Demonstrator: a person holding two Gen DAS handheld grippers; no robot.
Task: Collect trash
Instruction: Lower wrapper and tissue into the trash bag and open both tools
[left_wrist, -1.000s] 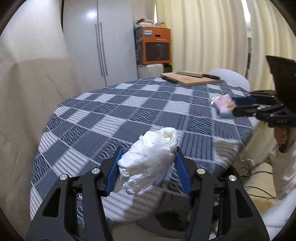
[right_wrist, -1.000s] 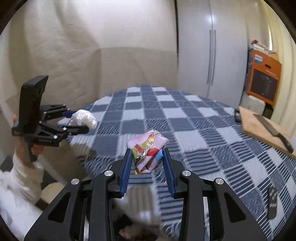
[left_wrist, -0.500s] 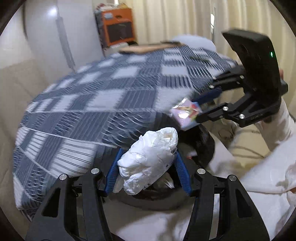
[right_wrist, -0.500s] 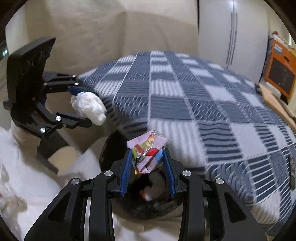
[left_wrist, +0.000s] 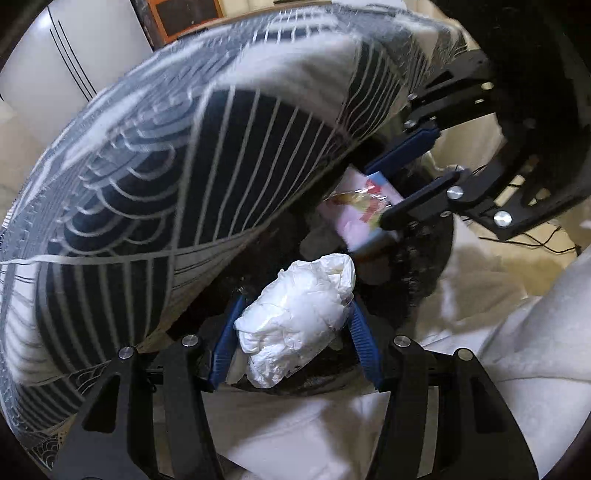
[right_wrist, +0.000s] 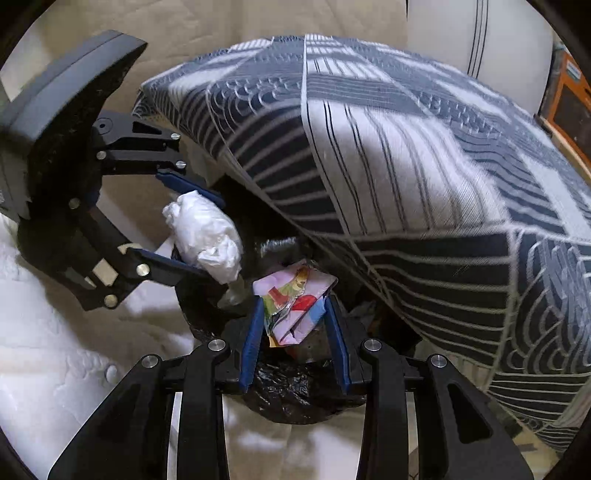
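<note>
Trash held over the black-lined bin (right_wrist: 295, 391), beside the cloth-draped surface (right_wrist: 424, 177): tissue wad (left_wrist: 299, 321) clenched in the left jaws, wrapper (right_wrist: 293, 308) in the right. If released off-centre, either piece could be caught on the cloth or dropped past the rim.

A home is shown: a bench draped with a blue-and-white patterned cloth (left_wrist: 155, 177), a white wardrobe (left_wrist: 74, 62) behind it, an orange carton (right_wrist: 570, 107), and cream fabric hung along the wall (right_wrist: 229, 33).
</note>
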